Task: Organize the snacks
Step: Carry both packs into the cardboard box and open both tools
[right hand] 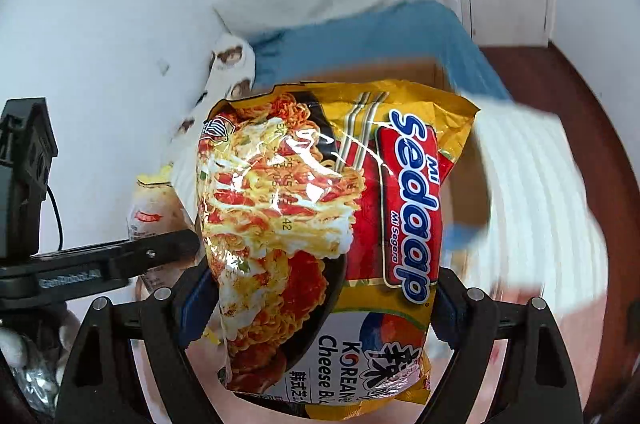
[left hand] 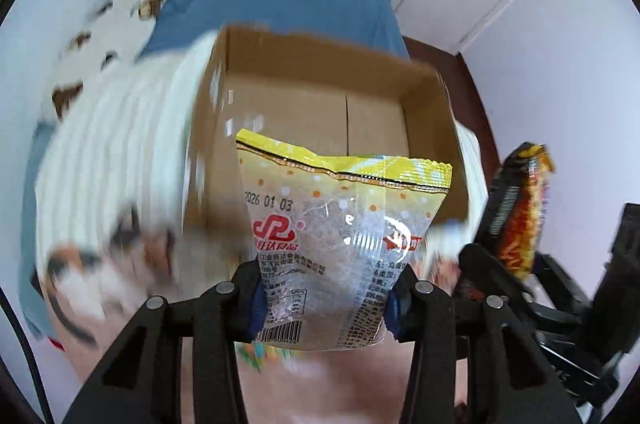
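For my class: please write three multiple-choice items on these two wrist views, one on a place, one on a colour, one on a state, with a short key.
1. Where is the cardboard box?
A. beyond the left gripper's packet
B. under a sink
C. on a shelf

2. What colour is the sealed top edge of that packet?
A. green
B. yellow
C. black

3. What state is the right gripper in?
A. open and empty
B. out of view
C. closed on the Sedaap noodle pack

Key: A, the open box lies past the packet; B, its crimped edge is yellow; C, both pads press the pack's sides.
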Tool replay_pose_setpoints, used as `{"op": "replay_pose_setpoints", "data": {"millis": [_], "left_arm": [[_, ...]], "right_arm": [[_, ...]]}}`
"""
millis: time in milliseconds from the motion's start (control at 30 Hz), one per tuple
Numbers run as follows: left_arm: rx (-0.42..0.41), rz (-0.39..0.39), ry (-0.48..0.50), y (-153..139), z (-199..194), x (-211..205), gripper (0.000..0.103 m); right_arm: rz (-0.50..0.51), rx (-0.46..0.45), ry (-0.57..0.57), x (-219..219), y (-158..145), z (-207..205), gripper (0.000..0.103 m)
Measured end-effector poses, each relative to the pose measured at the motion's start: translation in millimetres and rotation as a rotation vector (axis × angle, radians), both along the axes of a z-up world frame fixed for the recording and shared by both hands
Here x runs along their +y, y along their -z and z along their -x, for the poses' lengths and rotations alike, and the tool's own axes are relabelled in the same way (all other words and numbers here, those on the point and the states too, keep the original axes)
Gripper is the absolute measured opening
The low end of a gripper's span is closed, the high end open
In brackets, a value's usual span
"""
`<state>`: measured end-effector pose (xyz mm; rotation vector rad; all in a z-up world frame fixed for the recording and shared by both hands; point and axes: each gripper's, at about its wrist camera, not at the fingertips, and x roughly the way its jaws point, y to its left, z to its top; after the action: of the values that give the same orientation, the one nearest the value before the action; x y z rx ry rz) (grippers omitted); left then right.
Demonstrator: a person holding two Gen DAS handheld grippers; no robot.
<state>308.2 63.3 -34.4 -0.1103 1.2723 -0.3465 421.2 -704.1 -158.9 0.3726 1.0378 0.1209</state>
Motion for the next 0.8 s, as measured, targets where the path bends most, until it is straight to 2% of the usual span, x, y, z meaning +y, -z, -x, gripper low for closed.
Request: {"op": "replay_pose_setpoints", "data": {"millis": [33,100,167,200,267,333,367,400,433,500,633,700,733,767,800], "left_arm": [[0.006,-0.013,-0.005,1.0,-25.5,-6.3,0.042],[0.042,-0.004,-0.022,21.0,-57.3,-16.5,0.042],[0.083,-0.015,-0.027,39.6,-92.1,-28.0,0.042],[0.101,-0.023,-0.029,48.0,-106.6,-31.8,0.042],[0.153,-0.025,-0.035,70.3,-133.0,-37.6,0.042],[0.200,-0.023,-0.040,94.4,-150.1,-41.5,0.042],[0.219,-0.025,-0.043,105.1,-156.3,-43.3,0.042],[0.234,-0.034,-0.046,112.7,-166.7,-45.1,0.042],[0.250,-0.035,-0.049,122.3,-173.4,-45.9,0.042],[0.273,-0.050,-0.052,133.2,-183.1,-47.6,0.042],[0.299,-0.079,-0.064,150.6,-200.7,-54.9,0.043],[0.307,-0.092,-0.059,152.8,-202.5,-60.5,0.043],[0.305,-0.103,-0.053,154.0,-202.6,-62.2,0.044],[0.303,-0.115,-0.049,153.0,-202.6,-64.5,0.045],[0.293,-0.128,-0.045,154.1,-204.1,-64.7,0.052]], "right_arm": [[0.023,-0.011,-0.010,-19.0,3.3,-31.2,0.089],[0.055,0.003,-0.023,-46.6,14.3,-79.3,0.089],[0.041,0.055,-0.041,-83.9,39.8,-131.3,0.089],[0.034,0.087,-0.051,-83.1,43.5,-160.2,0.089],[0.054,0.136,-0.075,-110.5,71.3,-197.3,0.089],[0.071,0.187,-0.097,-113.0,82.3,-209.4,0.089],[0.068,0.214,-0.104,-99.1,86.4,-214.9,0.089],[0.067,0.238,-0.108,-90.3,104.2,-213.4,0.089],[0.067,0.257,-0.110,-63.3,115.1,-211.6,0.089],[0.066,0.289,-0.113,-21.3,126.0,-171.2,0.089],[0.052,0.350,-0.094,-21.3,161.5,-186.2,0.089],[0.038,0.382,-0.095,-21.9,168.4,-192.5,0.090],[0.032,0.420,-0.102,14.1,170.6,-183.2,0.090],[0.031,0.448,-0.100,22.5,172.9,-186.1,0.090],[0.038,0.457,-0.100,59.6,169.8,-171.0,0.091]]}}
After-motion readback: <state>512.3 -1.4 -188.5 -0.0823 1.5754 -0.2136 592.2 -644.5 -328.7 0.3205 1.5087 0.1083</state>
